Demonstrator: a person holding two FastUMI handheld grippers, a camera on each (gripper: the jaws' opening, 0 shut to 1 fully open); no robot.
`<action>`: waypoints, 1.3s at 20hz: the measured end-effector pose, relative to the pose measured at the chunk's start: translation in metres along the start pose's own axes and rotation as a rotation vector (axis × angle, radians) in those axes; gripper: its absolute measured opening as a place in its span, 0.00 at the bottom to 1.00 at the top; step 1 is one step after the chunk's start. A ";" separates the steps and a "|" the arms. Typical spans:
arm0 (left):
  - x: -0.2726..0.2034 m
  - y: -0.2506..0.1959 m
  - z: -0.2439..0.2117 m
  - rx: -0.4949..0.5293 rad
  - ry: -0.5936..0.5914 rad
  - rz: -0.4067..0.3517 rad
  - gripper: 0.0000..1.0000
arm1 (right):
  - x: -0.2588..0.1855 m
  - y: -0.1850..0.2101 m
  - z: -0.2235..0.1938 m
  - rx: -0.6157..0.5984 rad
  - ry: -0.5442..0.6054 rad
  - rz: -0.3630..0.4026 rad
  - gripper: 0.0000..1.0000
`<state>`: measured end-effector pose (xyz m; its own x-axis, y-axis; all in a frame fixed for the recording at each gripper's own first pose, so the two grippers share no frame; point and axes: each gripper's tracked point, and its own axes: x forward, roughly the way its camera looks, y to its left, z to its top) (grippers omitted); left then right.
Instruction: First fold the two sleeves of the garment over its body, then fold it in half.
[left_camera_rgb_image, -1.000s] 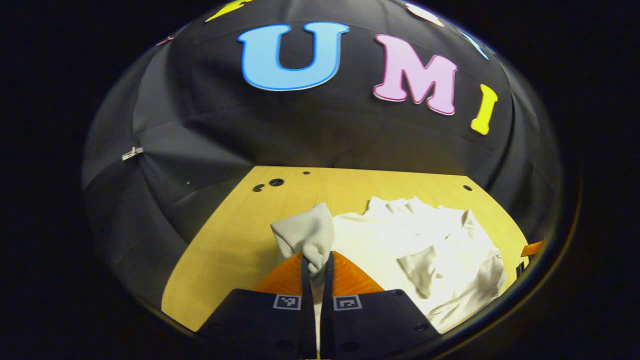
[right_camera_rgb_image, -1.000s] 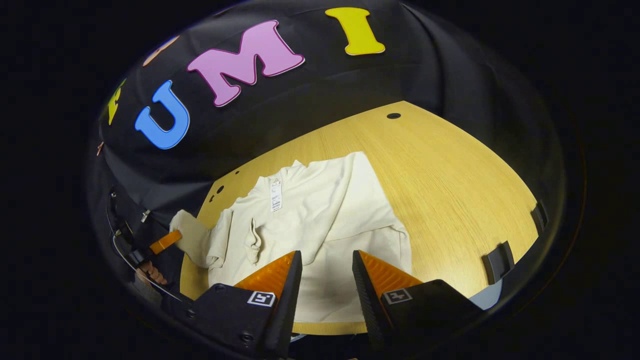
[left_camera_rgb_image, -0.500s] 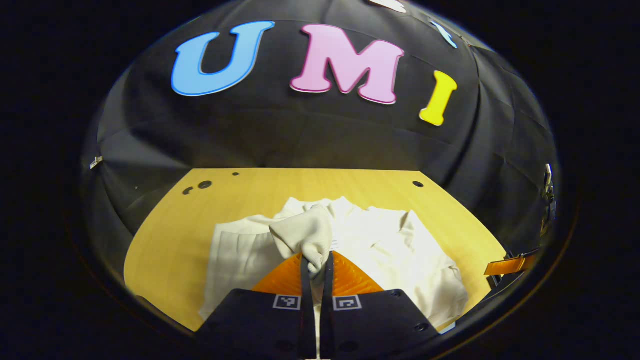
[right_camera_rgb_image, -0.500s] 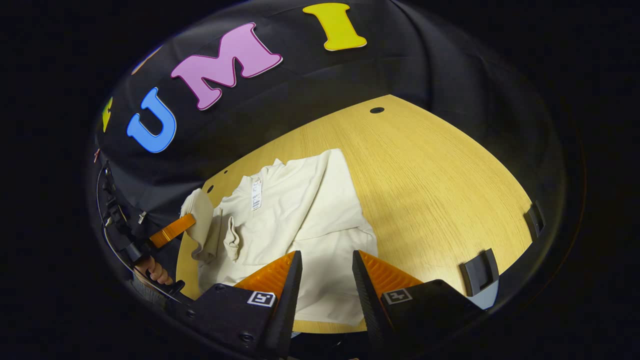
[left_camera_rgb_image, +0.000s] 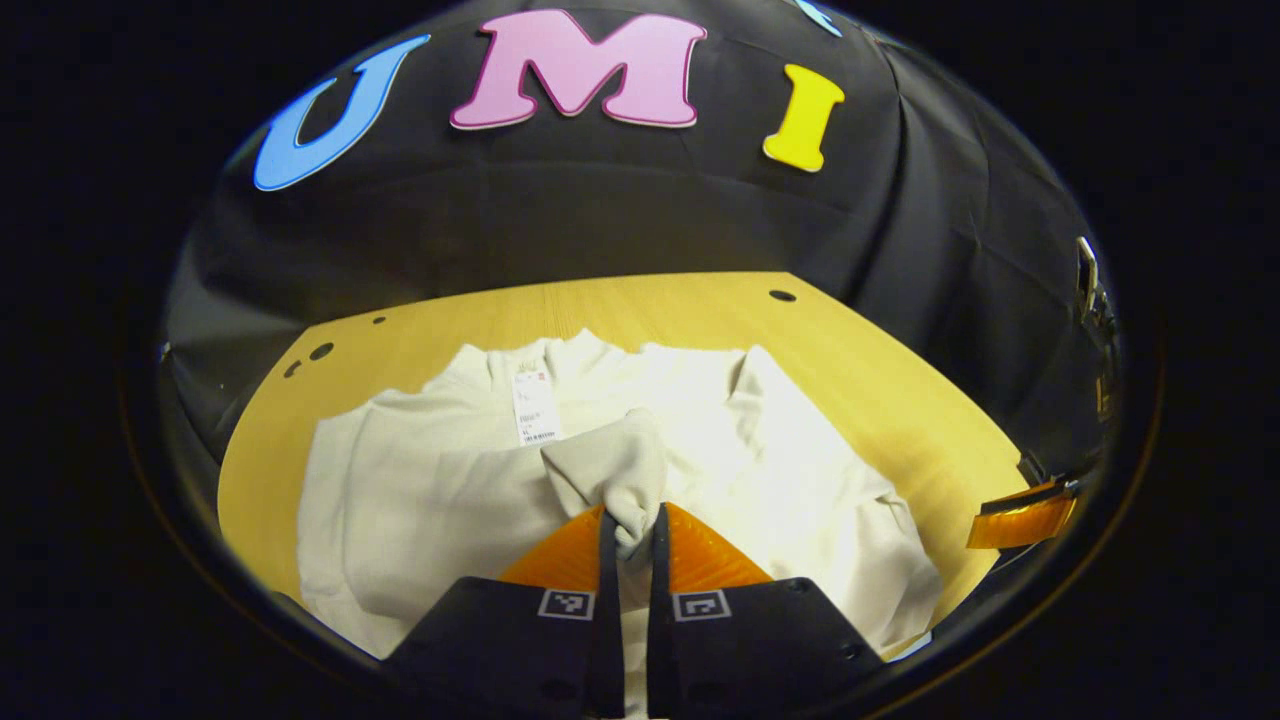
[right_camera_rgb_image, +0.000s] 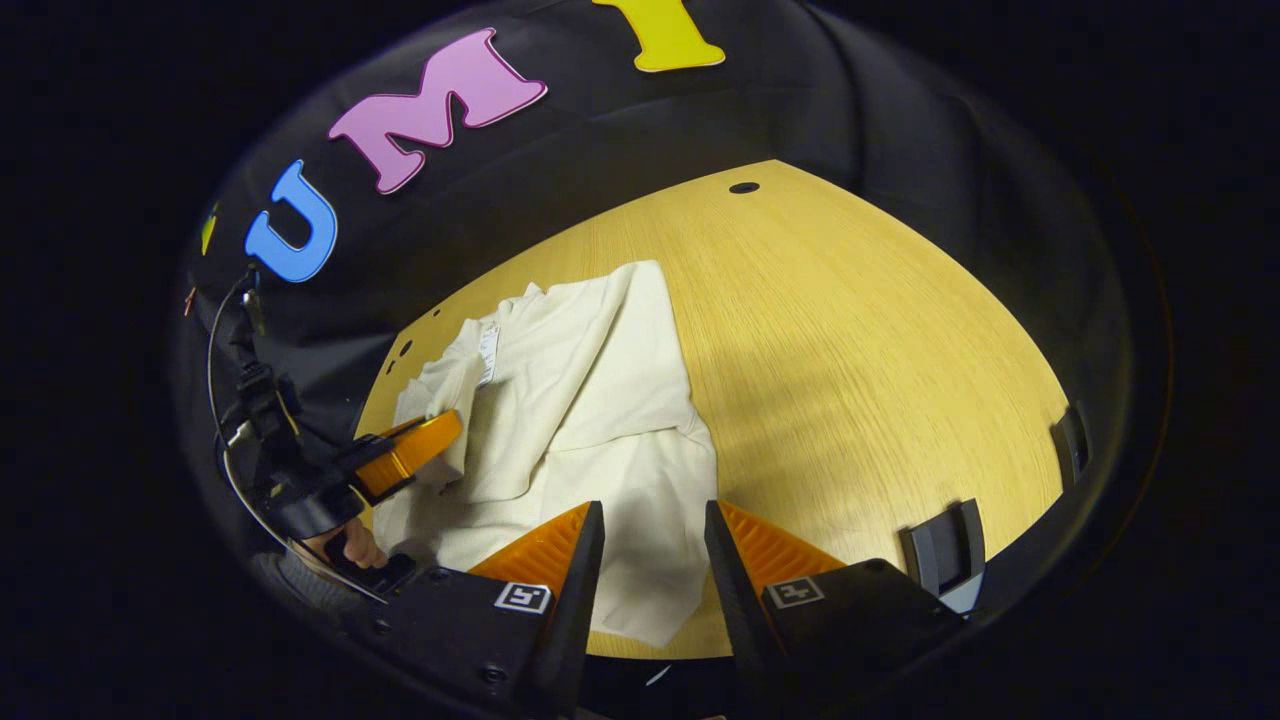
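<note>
- While clamped between both fingers of the left hand-held gripper, bunched cuff of the sleeve raised above the body of the cream garment.
- Lies spread on the yellow wooden worktop, neck toward the booth wall, hem toward the near edge.
- In the right gripper view, same garment seen toward the left half of the worktop, with the grain of the wood bare on the right.
- Left hand-held gripper seen there from the side, sleeve end pinched at its tip, just over the left part of the garment; a hand on its handle at the lower left.
- Right hand-held gripper open, fingers set well apart with nothing between them, hovering over the near hem.
- Tip of the right hand-held gripper also visible at the right edge of the left gripper view, beside the worktop's corner.
- White tag hanging just below the neckline, printed with small dark lines; too small and blurred to read, brand not legible.
- Same tag a pale strip in the right gripper view, writing unreadable.
- Other sleeve folded in over the right side of the body.
- Small dark holes drilled in the worktop near its far corners.
</note>
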<state>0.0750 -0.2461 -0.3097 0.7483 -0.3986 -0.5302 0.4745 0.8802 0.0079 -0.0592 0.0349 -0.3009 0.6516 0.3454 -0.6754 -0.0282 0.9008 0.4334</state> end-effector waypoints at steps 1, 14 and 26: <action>0.005 -0.002 -0.008 0.007 0.026 -0.001 0.19 | 0.001 -0.001 -0.001 -0.001 0.005 -0.002 0.63; -0.040 0.000 -0.022 0.008 0.030 -0.078 0.77 | -0.003 -0.008 -0.008 -0.003 0.004 -0.055 0.63; -0.163 0.139 -0.108 -0.137 0.098 0.113 0.82 | -0.016 0.001 -0.070 -0.047 0.097 -0.065 0.63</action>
<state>-0.0309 -0.0306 -0.3136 0.7411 -0.2742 -0.6128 0.3177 0.9474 -0.0397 -0.1227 0.0483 -0.3312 0.5770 0.3077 -0.7566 -0.0250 0.9326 0.3601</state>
